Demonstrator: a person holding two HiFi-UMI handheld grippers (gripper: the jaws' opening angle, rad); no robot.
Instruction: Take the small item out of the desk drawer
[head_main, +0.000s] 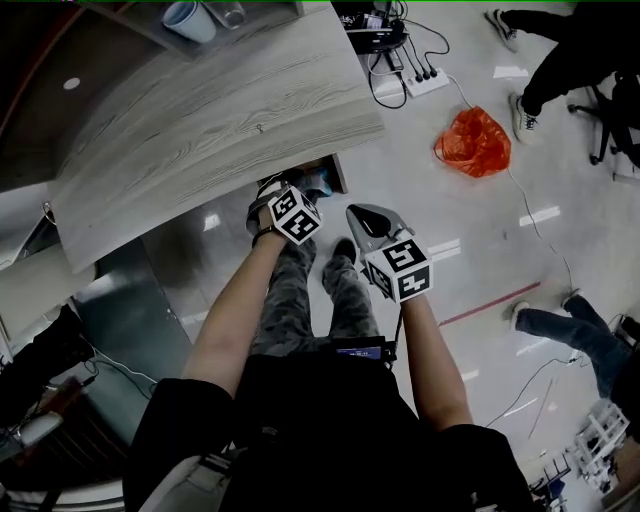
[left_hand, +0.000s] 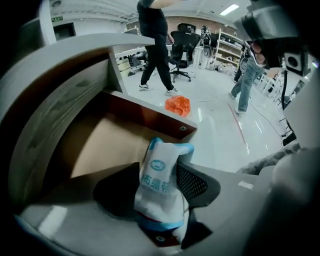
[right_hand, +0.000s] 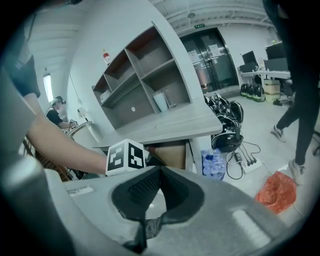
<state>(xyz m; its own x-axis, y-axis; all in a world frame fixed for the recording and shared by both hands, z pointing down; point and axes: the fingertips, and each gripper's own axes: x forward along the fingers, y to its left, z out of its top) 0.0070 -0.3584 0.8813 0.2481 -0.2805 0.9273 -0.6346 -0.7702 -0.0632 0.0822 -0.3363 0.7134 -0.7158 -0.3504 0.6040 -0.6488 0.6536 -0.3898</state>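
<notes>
the small white packet (left_hand: 161, 185) with blue print sits in the mouth of the open drawer (left_hand: 150, 117), under the edge of the grey worktop (head_main: 200, 110). its long axis runs along the jaws. one end lies close to the left hand-held gripper's throat and the crimped blue end points away, toward the drawer's red-brown front wall. whether it rests on the drawer floor cannot be told.

the left hand-held gripper (left_hand: 159, 167) points steeply down with its jaws spread wide on either side of the packet. the right mesh pad (left_hand: 192, 182) is just beside its edge, with no squeeze showing.

the right hand-held gripper (right_hand: 160, 170) hangs beside it above the floor, jaws closed tip to tip with nothing in them. an orange bag (head_main: 473, 142) lies well apart on the floor.
</notes>
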